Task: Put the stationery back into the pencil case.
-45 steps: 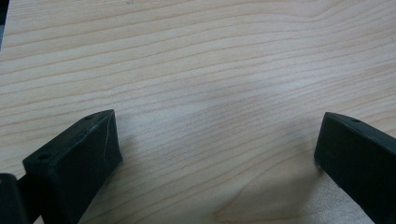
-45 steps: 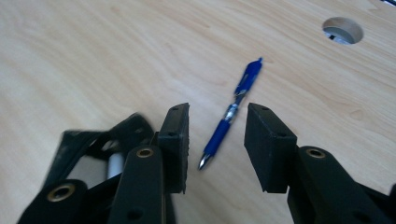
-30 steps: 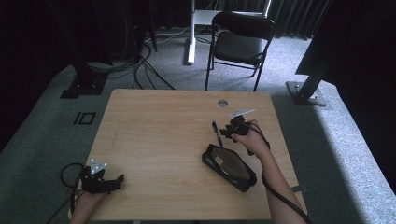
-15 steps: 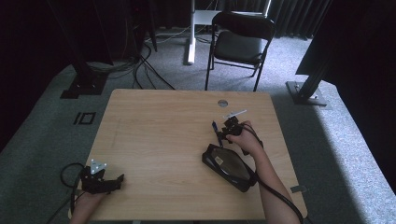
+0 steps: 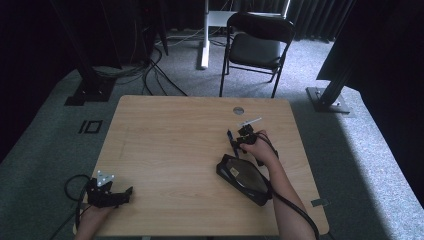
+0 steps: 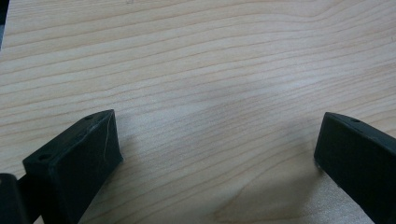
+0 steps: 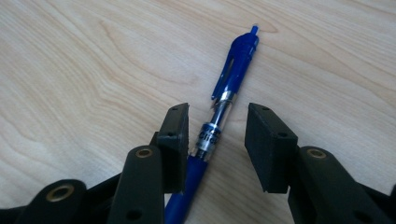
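The right gripper (image 7: 217,135) had just been closing, jaws straddling the blue plastic click pen (image 7: 219,116) flat on the light wooden counter (image 5: 170,145) without pinching it, probably lining up a pickup, while the left gripper (image 6: 215,154) sat spread wide.

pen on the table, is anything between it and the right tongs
Nothing visible. The blue pen lies flat on the bare wooden table, already between the jaws of the right tongs, which have just been closing. The black pouch lies beside them, apart from the pen.
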